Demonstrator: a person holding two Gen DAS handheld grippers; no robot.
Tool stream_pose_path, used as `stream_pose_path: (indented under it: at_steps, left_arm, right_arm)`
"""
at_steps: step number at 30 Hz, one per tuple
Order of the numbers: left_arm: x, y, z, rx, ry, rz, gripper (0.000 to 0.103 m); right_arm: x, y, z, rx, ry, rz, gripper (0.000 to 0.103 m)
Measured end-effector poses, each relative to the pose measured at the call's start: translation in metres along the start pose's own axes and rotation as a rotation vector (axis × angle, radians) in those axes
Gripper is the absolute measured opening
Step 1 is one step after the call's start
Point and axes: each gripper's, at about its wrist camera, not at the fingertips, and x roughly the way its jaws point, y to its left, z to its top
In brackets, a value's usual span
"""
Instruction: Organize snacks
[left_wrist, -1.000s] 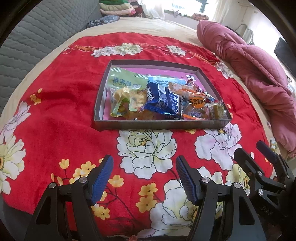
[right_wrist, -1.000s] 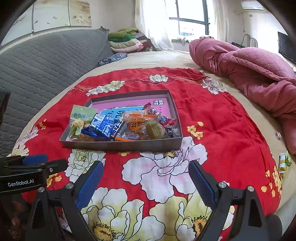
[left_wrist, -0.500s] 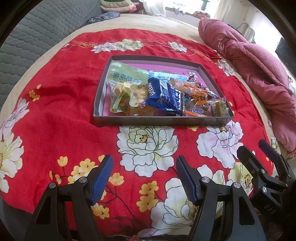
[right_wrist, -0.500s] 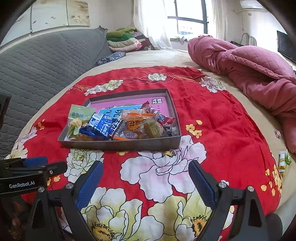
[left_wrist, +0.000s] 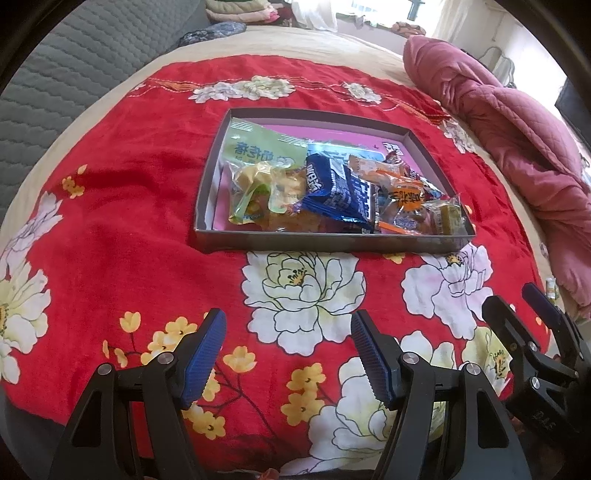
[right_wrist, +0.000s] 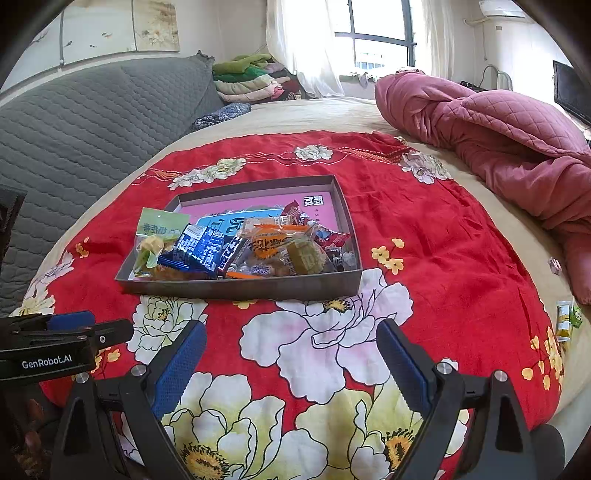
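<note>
I have both tools hovering over the near edge of the red floral blanket (right_wrist: 461, 258) spread on the bed, and neither is holding anything. My left gripper (left_wrist: 288, 354) has its blue-padded jaws parted with only flowered cloth showing between them; my right gripper (right_wrist: 291, 358) stands wider apart, likewise empty. In the left wrist view the right gripper's black fingers (left_wrist: 517, 332) show at the lower right edge, just beside my left tool. The snacks sit in a shallow grey tray (right_wrist: 240, 288) with a pink floor, lying in the middle of the blanket, well ahead of both grippers. They are piled toward the tray's near wall: a light green bag (left_wrist: 258, 147) at the near left corner, a blue packet (left_wrist: 340, 192) leaning over a clear bag of yellow pieces (left_wrist: 258, 192), and orange-printed wrappers (left_wrist: 406, 195) toward the near right corner. A small green packet (right_wrist: 567, 319) lies off the blanket at the bed's right edge, beneath the rumpled pink quilt (right_wrist: 498, 140).
</note>
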Motion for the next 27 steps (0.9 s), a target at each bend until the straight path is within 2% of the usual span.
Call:
stream_pose_path:
  at_steps: [16, 27]
  left_arm:
    - [0.006, 0.001, 0.0, 0.001, 0.016, 0.026, 0.072]
    - [0.024, 0.023, 0.011, -0.017, -0.001, 0.043, 0.072]
  right_arm:
    - [0.002, 0.0, -0.001, 0.002, 0.009, 0.002, 0.093]
    - [0.015, -0.004, -0.001, 0.023, 0.021, 0.03, 0.093]
